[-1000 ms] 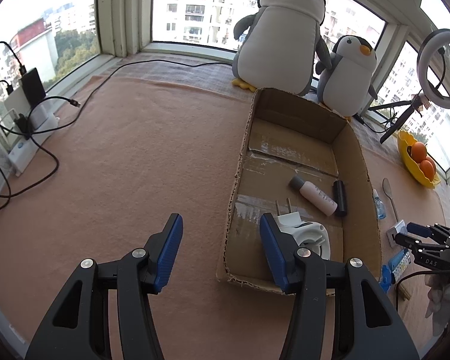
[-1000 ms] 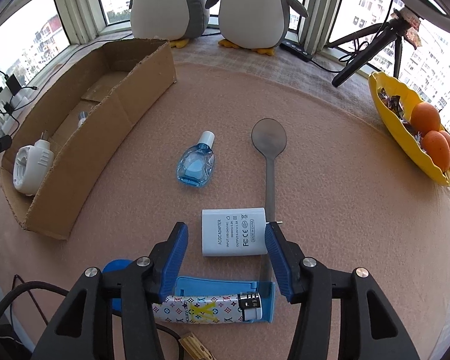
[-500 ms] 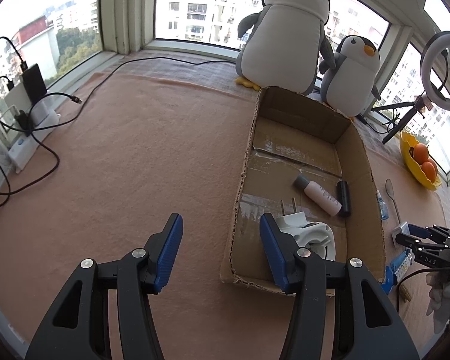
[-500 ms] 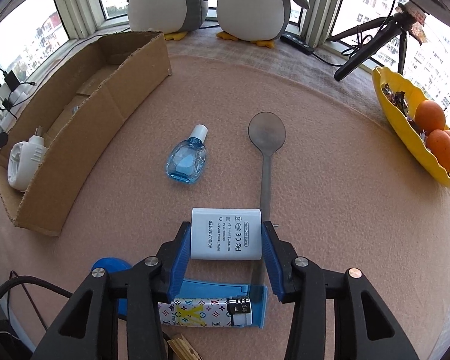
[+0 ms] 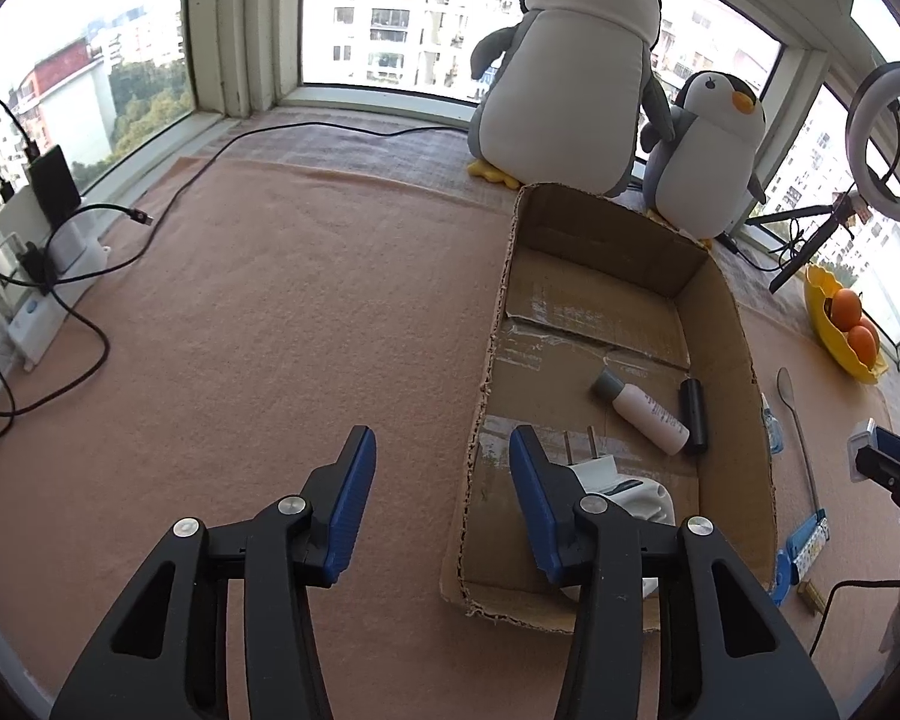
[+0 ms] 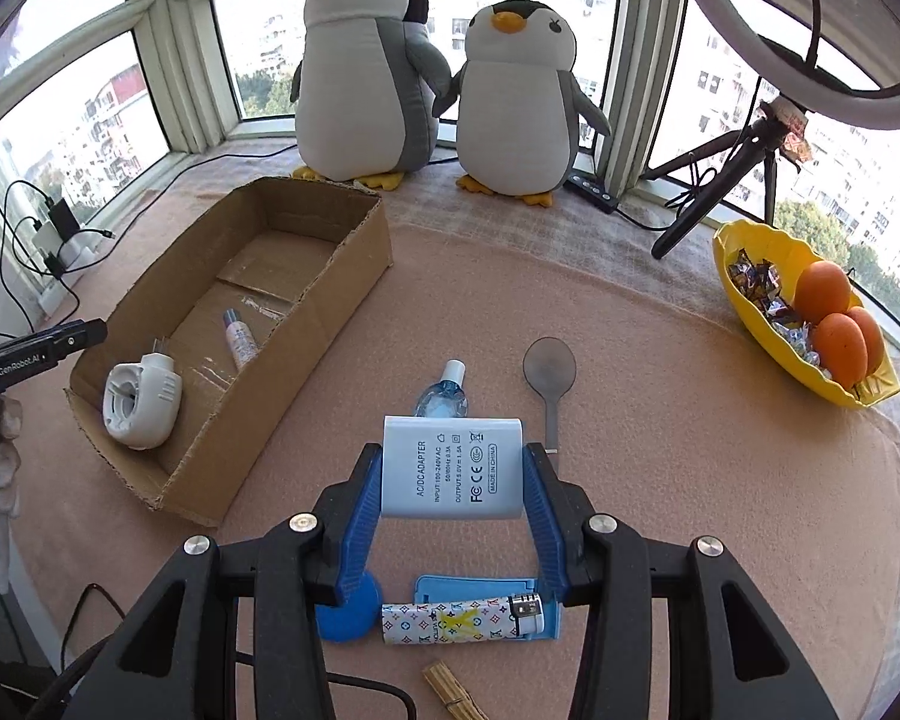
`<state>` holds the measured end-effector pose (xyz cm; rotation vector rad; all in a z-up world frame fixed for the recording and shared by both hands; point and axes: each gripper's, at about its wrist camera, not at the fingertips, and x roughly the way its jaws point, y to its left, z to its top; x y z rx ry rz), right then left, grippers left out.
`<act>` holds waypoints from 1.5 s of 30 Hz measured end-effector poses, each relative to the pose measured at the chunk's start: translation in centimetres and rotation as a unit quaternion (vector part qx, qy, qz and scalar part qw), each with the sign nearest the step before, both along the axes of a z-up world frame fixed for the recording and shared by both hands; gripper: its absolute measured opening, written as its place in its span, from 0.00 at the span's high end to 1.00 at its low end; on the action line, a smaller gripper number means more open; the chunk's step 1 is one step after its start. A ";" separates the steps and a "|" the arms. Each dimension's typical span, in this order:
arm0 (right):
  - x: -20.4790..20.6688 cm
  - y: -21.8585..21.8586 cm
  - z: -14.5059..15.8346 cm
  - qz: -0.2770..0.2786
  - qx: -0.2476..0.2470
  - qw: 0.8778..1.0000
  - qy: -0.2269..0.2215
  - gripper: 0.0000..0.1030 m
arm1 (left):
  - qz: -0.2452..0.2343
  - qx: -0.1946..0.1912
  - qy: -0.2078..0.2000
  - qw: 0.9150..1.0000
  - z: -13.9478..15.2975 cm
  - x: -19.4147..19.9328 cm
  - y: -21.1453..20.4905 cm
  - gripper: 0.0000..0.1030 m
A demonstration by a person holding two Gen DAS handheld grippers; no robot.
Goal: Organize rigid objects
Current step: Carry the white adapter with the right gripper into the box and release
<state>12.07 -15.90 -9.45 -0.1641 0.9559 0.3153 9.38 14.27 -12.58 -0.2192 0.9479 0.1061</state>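
My right gripper [image 6: 452, 474] is shut on a white AC/DC adapter [image 6: 451, 467] and holds it above the mat. A cardboard box [image 6: 330, 276] lies to its left, holding a white plug-in device [image 6: 141, 405], a pink bottle [image 6: 239, 343] and, in the left wrist view, a black tube [image 5: 693, 414]. A blue dropper bottle [image 6: 444, 397], a grey spoon [image 6: 549, 378] and a patterned lighter [image 6: 462, 629] on a blue holder lie on the mat. My left gripper [image 5: 441, 468] is open and empty beside the box's [image 5: 732, 360] near left corner.
Two plush penguins [image 6: 360, 66] stand at the window behind the box. A yellow bowl [image 6: 744, 276] with oranges sits at the right. A ring-light tripod [image 6: 726, 168] stands at the back right. Chargers and cables [image 5: 48, 252] lie at the left. A wooden clothespin [image 6: 453, 697] lies near me.
My right gripper closed on the adapter and lifted it off the mat. My left gripper stayed open and drew back slightly from the box.
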 end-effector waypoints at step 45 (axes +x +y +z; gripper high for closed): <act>4.3 14.8 -0.6 0.091 0.019 0.996 0.008 0.59 | -0.029 -0.001 0.006 1.000 -2.0 1.5 -1.1 0.94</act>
